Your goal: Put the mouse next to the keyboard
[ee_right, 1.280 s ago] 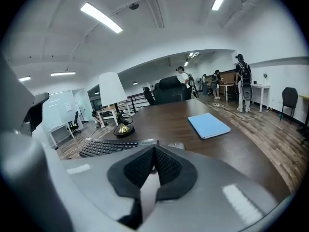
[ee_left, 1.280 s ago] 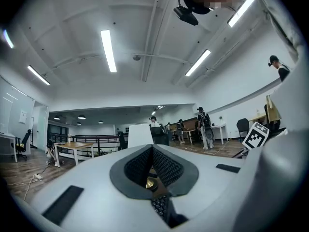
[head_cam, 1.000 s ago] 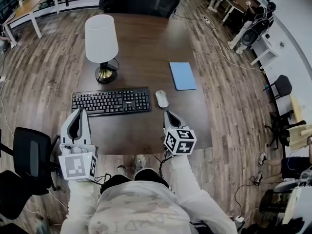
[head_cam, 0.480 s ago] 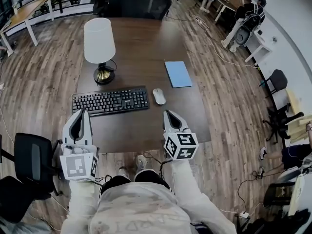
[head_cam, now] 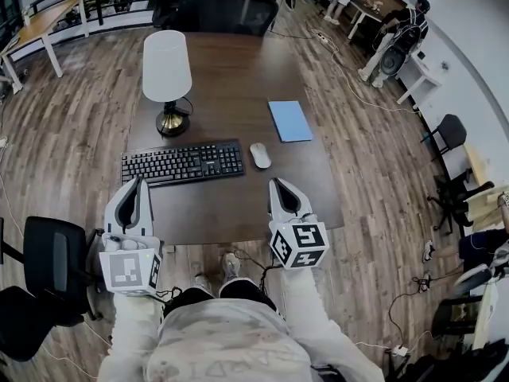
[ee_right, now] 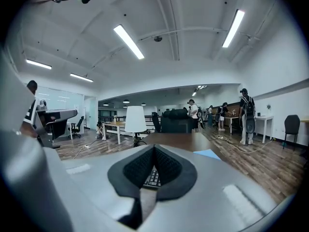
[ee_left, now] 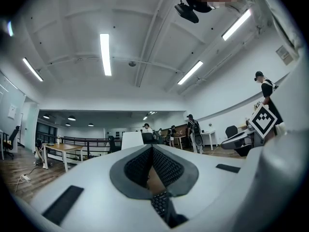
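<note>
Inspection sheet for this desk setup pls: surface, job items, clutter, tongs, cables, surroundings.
Surface: dark wooden table.
Job's things: white mouse lies just right of black keyboard, a small gap between them.
Clutter: lamp; blue pad.
Grippers: left tongs and right tongs both shut, empty, at the table's near edge.
Cables: lamp cord; floor cable.
Surroundings: wood floor; black chair; people far right.
</note>
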`<state>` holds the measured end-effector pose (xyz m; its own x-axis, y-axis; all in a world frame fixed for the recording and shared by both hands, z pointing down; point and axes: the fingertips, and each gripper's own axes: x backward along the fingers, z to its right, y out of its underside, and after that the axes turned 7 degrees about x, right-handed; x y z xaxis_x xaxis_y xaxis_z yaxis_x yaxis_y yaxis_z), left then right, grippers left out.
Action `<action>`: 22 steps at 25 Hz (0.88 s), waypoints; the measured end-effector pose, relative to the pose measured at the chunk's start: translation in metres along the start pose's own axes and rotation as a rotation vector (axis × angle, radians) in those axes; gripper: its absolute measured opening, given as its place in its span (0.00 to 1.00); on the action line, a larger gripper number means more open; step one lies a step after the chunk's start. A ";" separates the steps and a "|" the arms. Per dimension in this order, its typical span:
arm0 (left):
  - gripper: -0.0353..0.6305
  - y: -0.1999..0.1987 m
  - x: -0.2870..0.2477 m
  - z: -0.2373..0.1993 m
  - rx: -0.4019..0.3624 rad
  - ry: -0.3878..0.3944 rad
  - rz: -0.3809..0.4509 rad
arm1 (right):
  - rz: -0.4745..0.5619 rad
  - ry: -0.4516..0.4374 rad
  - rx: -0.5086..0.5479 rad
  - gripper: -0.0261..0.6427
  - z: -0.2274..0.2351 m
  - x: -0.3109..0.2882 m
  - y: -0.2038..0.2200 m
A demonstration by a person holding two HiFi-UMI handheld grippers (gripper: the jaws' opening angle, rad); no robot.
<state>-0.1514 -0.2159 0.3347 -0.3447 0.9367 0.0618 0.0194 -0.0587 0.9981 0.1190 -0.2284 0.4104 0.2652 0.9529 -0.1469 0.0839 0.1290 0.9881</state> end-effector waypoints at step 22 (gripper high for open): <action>0.06 -0.020 0.030 -0.007 -0.011 0.019 0.046 | 0.160 0.010 0.057 0.06 -0.036 0.039 -0.062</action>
<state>-0.1691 -0.1892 0.3163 -0.3615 0.9261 0.1079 0.0253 -0.1059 0.9941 0.0892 -0.1891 0.3449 0.2696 0.9629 0.0126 0.0957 -0.0398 0.9946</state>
